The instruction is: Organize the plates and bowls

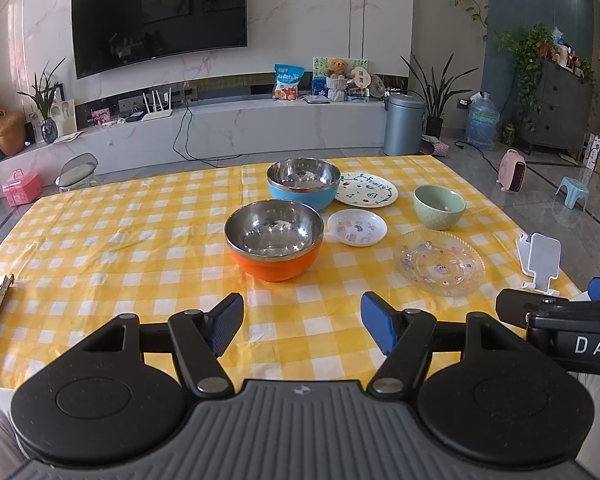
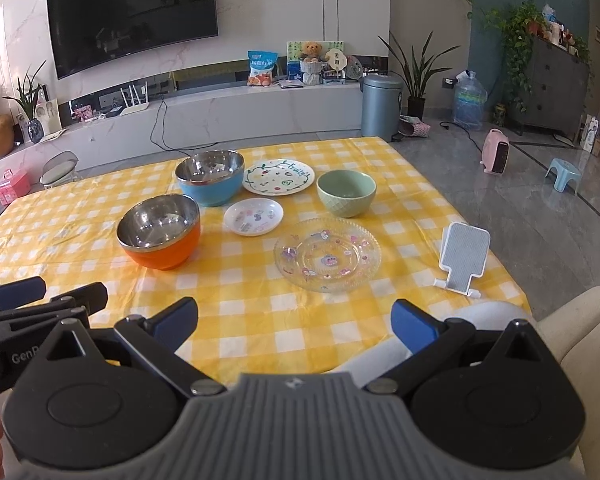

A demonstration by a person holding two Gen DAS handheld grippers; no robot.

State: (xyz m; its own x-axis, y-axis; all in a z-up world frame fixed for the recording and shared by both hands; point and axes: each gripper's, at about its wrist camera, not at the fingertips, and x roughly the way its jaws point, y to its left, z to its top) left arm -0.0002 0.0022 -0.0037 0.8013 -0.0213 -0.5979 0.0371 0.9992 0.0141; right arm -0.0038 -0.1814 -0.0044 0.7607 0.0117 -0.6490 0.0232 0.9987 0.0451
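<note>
Three bowls (image 2: 160,236) and three plates (image 2: 327,254) are spread mid-table (image 2: 100,208); a stand (image 2: 464,258) is set near its right edge.

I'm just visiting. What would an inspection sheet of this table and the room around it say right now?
Surface: table under a yellow checked cloth.
Job's things: orange bowl, blue bowl, green bowl, fruit plate, small white plate, glass plate, all apart, unstacked.
Clutter: white phone stand.
Grippers: left hand-held gripper open, empty; right hand-held gripper open, empty.
Cables: black cable below the TV.
Surroundings: TV, bin, plants.
</note>
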